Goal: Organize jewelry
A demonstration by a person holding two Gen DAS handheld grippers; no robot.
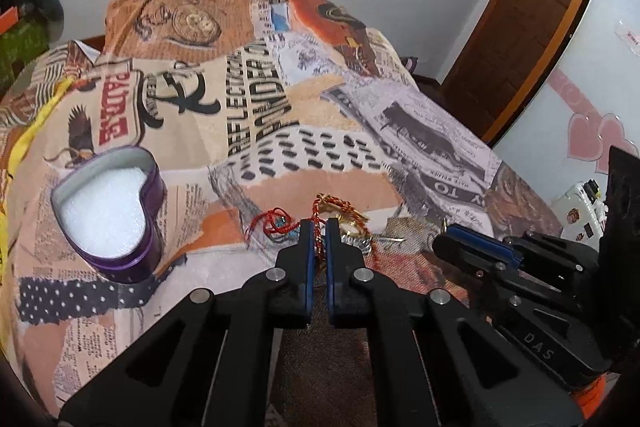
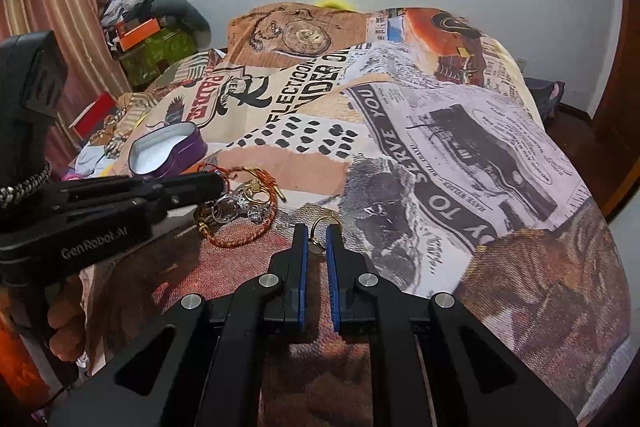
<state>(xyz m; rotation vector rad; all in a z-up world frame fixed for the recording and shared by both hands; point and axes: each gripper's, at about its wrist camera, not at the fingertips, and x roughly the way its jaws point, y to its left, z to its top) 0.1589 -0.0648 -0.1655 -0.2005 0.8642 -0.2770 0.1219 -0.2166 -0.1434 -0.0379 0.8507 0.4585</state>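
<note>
A pile of jewelry [image 2: 244, 207] lies on the printed bedspread: a red and gold braided bracelet [image 2: 240, 235], rings and a red thread. My left gripper [image 1: 319, 229] is shut on the braided bracelet [image 1: 318, 211] in the pile; it shows in the right wrist view [image 2: 212, 183] too. My right gripper [image 2: 317, 233] is closed around a gold ring [image 2: 320, 227], just right of the pile. An open purple heart-shaped tin [image 1: 108, 211] with white padding sits to the left, also in the right wrist view [image 2: 168, 149].
The bedspread [image 1: 320, 131] humps up over pillows at the back. A brown door [image 1: 532, 23] stands at the right. Clutter and boxes [image 2: 152, 39] sit left of the bed by a striped curtain.
</note>
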